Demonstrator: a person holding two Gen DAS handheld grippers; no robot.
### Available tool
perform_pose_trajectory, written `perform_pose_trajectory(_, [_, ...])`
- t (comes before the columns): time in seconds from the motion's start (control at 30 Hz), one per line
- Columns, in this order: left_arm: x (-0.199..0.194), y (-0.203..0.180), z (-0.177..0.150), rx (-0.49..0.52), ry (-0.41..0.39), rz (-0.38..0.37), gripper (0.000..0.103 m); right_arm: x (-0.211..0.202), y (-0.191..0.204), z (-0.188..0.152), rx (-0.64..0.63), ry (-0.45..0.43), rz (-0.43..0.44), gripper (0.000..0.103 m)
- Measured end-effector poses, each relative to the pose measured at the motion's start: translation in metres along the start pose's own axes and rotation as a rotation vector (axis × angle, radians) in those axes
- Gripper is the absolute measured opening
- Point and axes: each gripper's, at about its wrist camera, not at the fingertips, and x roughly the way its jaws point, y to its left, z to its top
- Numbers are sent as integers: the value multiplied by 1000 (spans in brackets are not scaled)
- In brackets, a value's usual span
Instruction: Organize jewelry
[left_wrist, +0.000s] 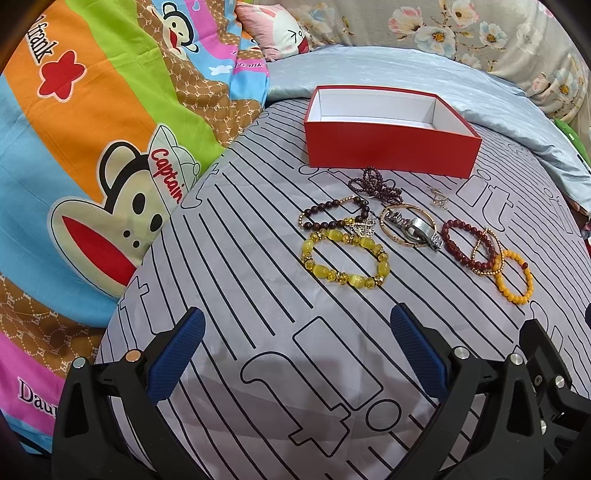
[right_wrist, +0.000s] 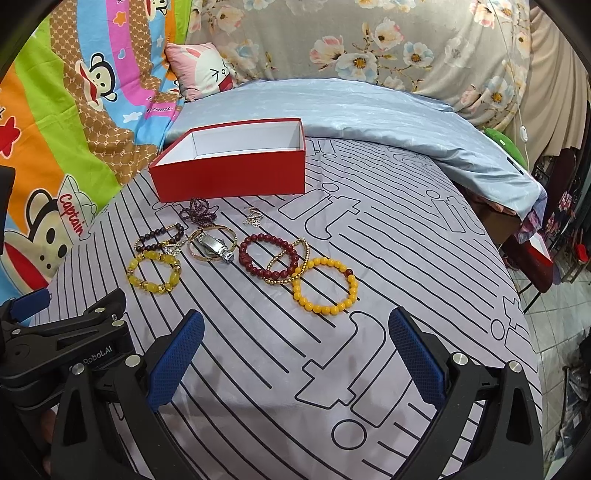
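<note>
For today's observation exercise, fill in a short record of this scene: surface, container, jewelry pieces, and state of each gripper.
surface: striped grey bedsheet
container: red box, open, white inside, no jewelry visible in it
jewelry: yellow bracelet; orange bead bracelet; dark red bead bracelet; watch lying inside a gold bangle
jewelry position: all on the sheet, in front of the box
left gripper: fingers open, holding nothing
right gripper: fingers open, holding nothing

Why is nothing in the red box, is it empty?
Empty, as far as shows. The red box has no lid and only bare white walls and floor inside; the part behind its front wall is hidden.
</note>
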Motion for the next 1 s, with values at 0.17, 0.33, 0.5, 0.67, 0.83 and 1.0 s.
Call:
perform_pose_trajectory(0.17, [1,0,0,-1,2,-1,96,0,0,0,1,1,0,96])
perform_pose_trajectory(0.33, [5,1,0,-2,10,-15,96,2,0,0,0,3,7,96])
perform_pose_trajectory(0.5, [13,7,1,-19,23,-43,96,8,-1,0,-12,7,21,96])
perform_pose_trajectory(0.67, [28,23,5,-56,41,-28,96,19,-9,1,7,28,28,96])
perform_pose_trajectory(0.83, [37,23,14,-57,36,-38,96,31,-16,3,13,51,17,96])
perform_pose_trajectory(1.0, [57,18,26,-58,42,-48,95,42,-22,9,26,57,0,96])
